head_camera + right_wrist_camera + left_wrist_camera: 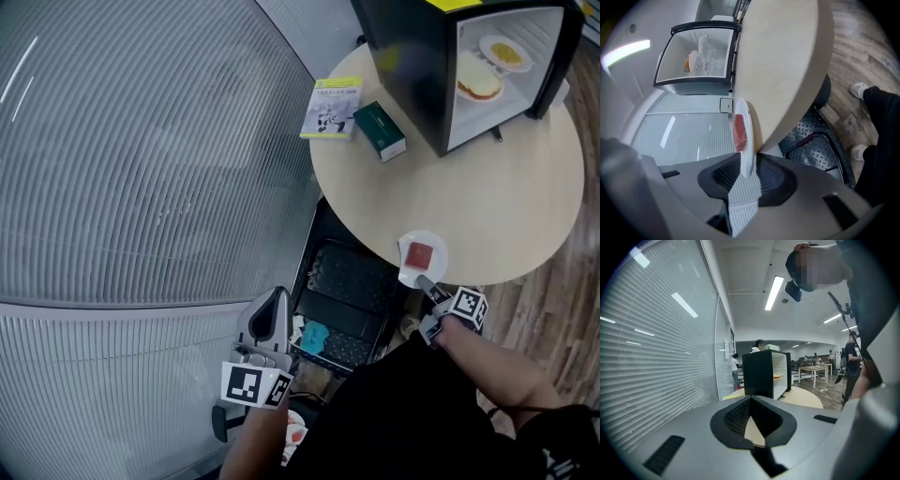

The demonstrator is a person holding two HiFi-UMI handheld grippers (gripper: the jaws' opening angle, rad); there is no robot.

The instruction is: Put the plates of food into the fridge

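Right gripper (pixel 748 172): I have it clenched on the near rim of the plate (pixel 744 133) of red food, at the tabletop's (pixel 487 197) near edge. Left gripper (pixel 272 319): closed on nothing, low at left. Step in hand: pick-up. Next, I judge, I lift the plate level and carry it to the open fridge (pixel 422 75) at the far side.

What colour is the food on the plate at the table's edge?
Red food on a white plate; head view shows it best.
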